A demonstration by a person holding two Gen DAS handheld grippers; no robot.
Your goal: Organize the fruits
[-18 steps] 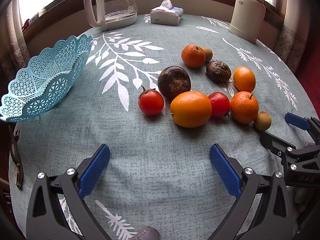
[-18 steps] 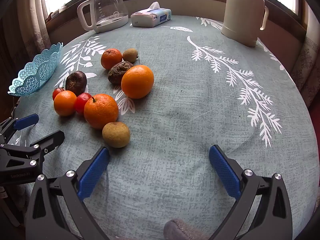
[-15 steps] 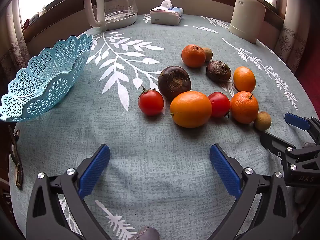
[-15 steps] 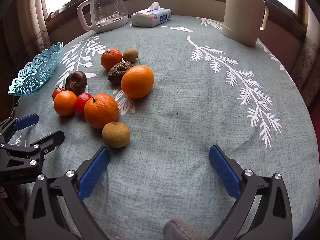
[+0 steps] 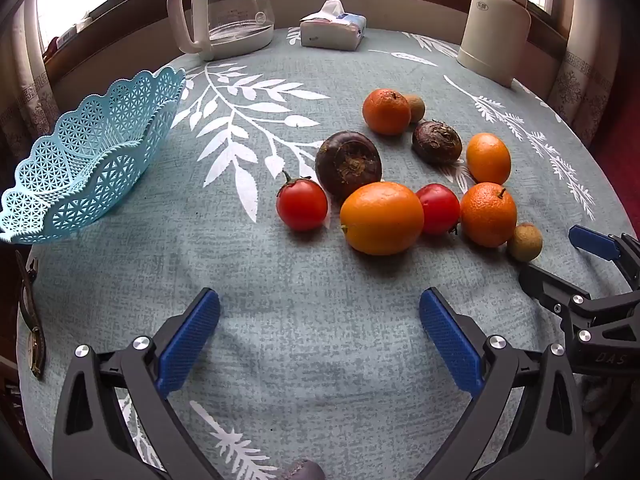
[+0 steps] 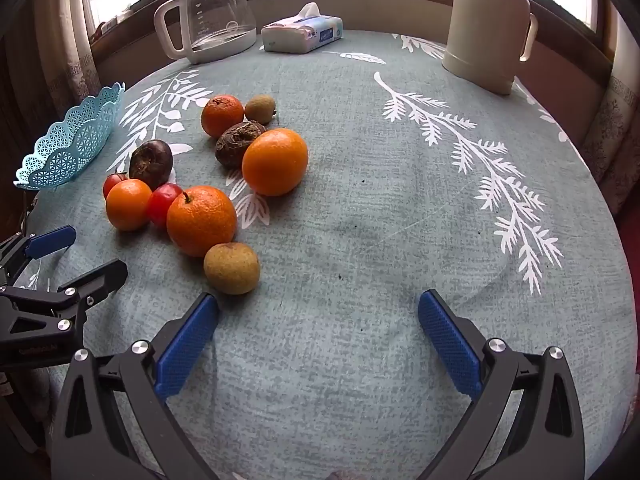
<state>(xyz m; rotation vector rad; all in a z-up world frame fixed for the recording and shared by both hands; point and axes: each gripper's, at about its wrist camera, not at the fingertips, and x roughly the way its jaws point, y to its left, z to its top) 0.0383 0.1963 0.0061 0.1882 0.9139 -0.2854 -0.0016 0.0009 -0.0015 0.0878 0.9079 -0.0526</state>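
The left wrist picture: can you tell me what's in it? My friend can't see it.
A bunch of fruit, oranges, red tomatoes and dark and small brown ones, sits on a grey-green tablecloth with white leaves. An empty blue basket stands to the left. The left gripper is open in front, holding nothing; the right gripper peeks in at right.

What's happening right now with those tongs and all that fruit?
Left tongs open, empty; right tongs open, empty. Fruit pile all on the tablecloth, blue basket holds none. Nothing blocking the way.

"DAS" on right tongs
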